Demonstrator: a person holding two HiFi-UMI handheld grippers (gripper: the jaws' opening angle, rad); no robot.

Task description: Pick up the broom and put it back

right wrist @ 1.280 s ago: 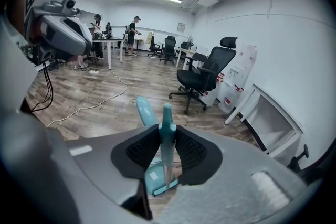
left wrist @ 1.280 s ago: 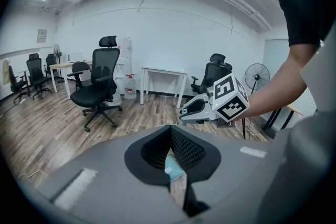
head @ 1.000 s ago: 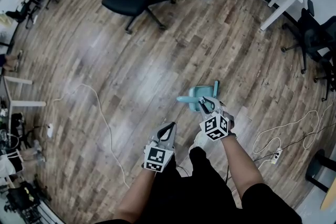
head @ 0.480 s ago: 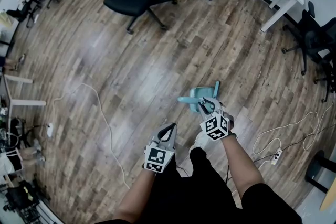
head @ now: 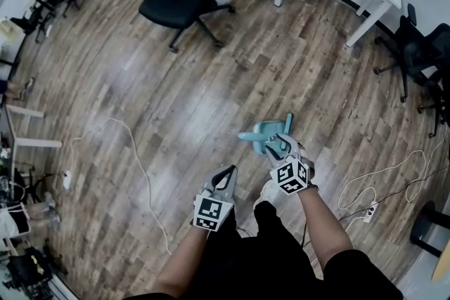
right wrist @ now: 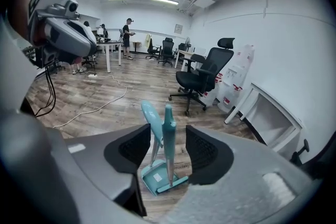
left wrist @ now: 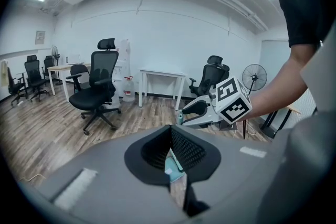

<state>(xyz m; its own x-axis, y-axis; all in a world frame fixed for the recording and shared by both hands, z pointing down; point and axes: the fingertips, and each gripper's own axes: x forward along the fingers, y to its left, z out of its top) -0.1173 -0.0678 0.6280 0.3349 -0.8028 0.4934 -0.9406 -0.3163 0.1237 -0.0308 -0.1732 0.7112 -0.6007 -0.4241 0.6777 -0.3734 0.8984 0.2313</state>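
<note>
**Head view:** the teal broom [head: 289,121] stands upright on the wood floor [head: 176,102] beside its dustpan [head: 269,133], at twelve o'clock from the right gripper [head: 279,144]. The left gripper [head: 225,172] hangs at eight o'clock of the right one, apart from the broom.

**Left gripper view:** its jaws are pressed together with nothing in them.

**Right gripper view:** the jaws have just been opening and stand wide, with the broom handle between them and neither pad touching it.

The putting back looks done; only drawing the gripper clear seems left.
</note>
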